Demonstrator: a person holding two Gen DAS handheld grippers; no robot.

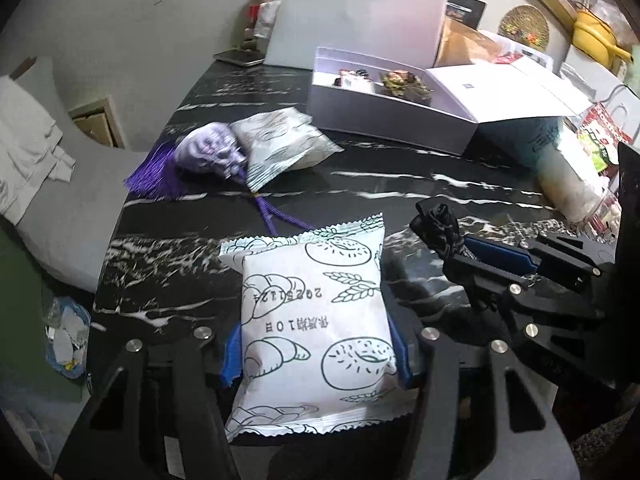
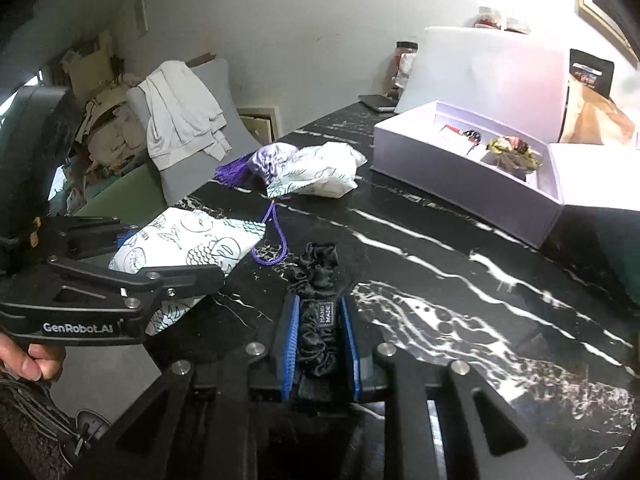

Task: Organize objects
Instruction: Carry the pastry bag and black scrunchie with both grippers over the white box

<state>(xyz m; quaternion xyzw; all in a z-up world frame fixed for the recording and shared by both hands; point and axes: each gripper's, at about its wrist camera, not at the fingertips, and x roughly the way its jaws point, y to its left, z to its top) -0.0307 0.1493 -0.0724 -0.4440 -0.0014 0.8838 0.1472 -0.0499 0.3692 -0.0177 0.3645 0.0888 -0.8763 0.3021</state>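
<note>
My left gripper (image 1: pixel 316 354) is shut on a white snack packet (image 1: pixel 316 320) printed with bread drawings, held above the black marble table (image 1: pixel 400 184). The packet also shows in the right wrist view (image 2: pixel 188 244). My right gripper (image 2: pixel 318 338) is shut on a black scrunchie (image 2: pixel 320 312) with a "hand made" tag; it shows in the left wrist view (image 1: pixel 438 226) too. A second white packet (image 1: pixel 280 146) lies beside a purple tasselled pouch (image 1: pixel 210 152). An open white box (image 1: pixel 384 110) holds small items.
A white lid (image 1: pixel 360 20) leans behind the box. A paper-towel roll (image 1: pixel 560 168) lies at the right edge. A grey chair (image 2: pixel 192 128) draped with white cloth stands left of the table. Jars and a phone sit by the wall.
</note>
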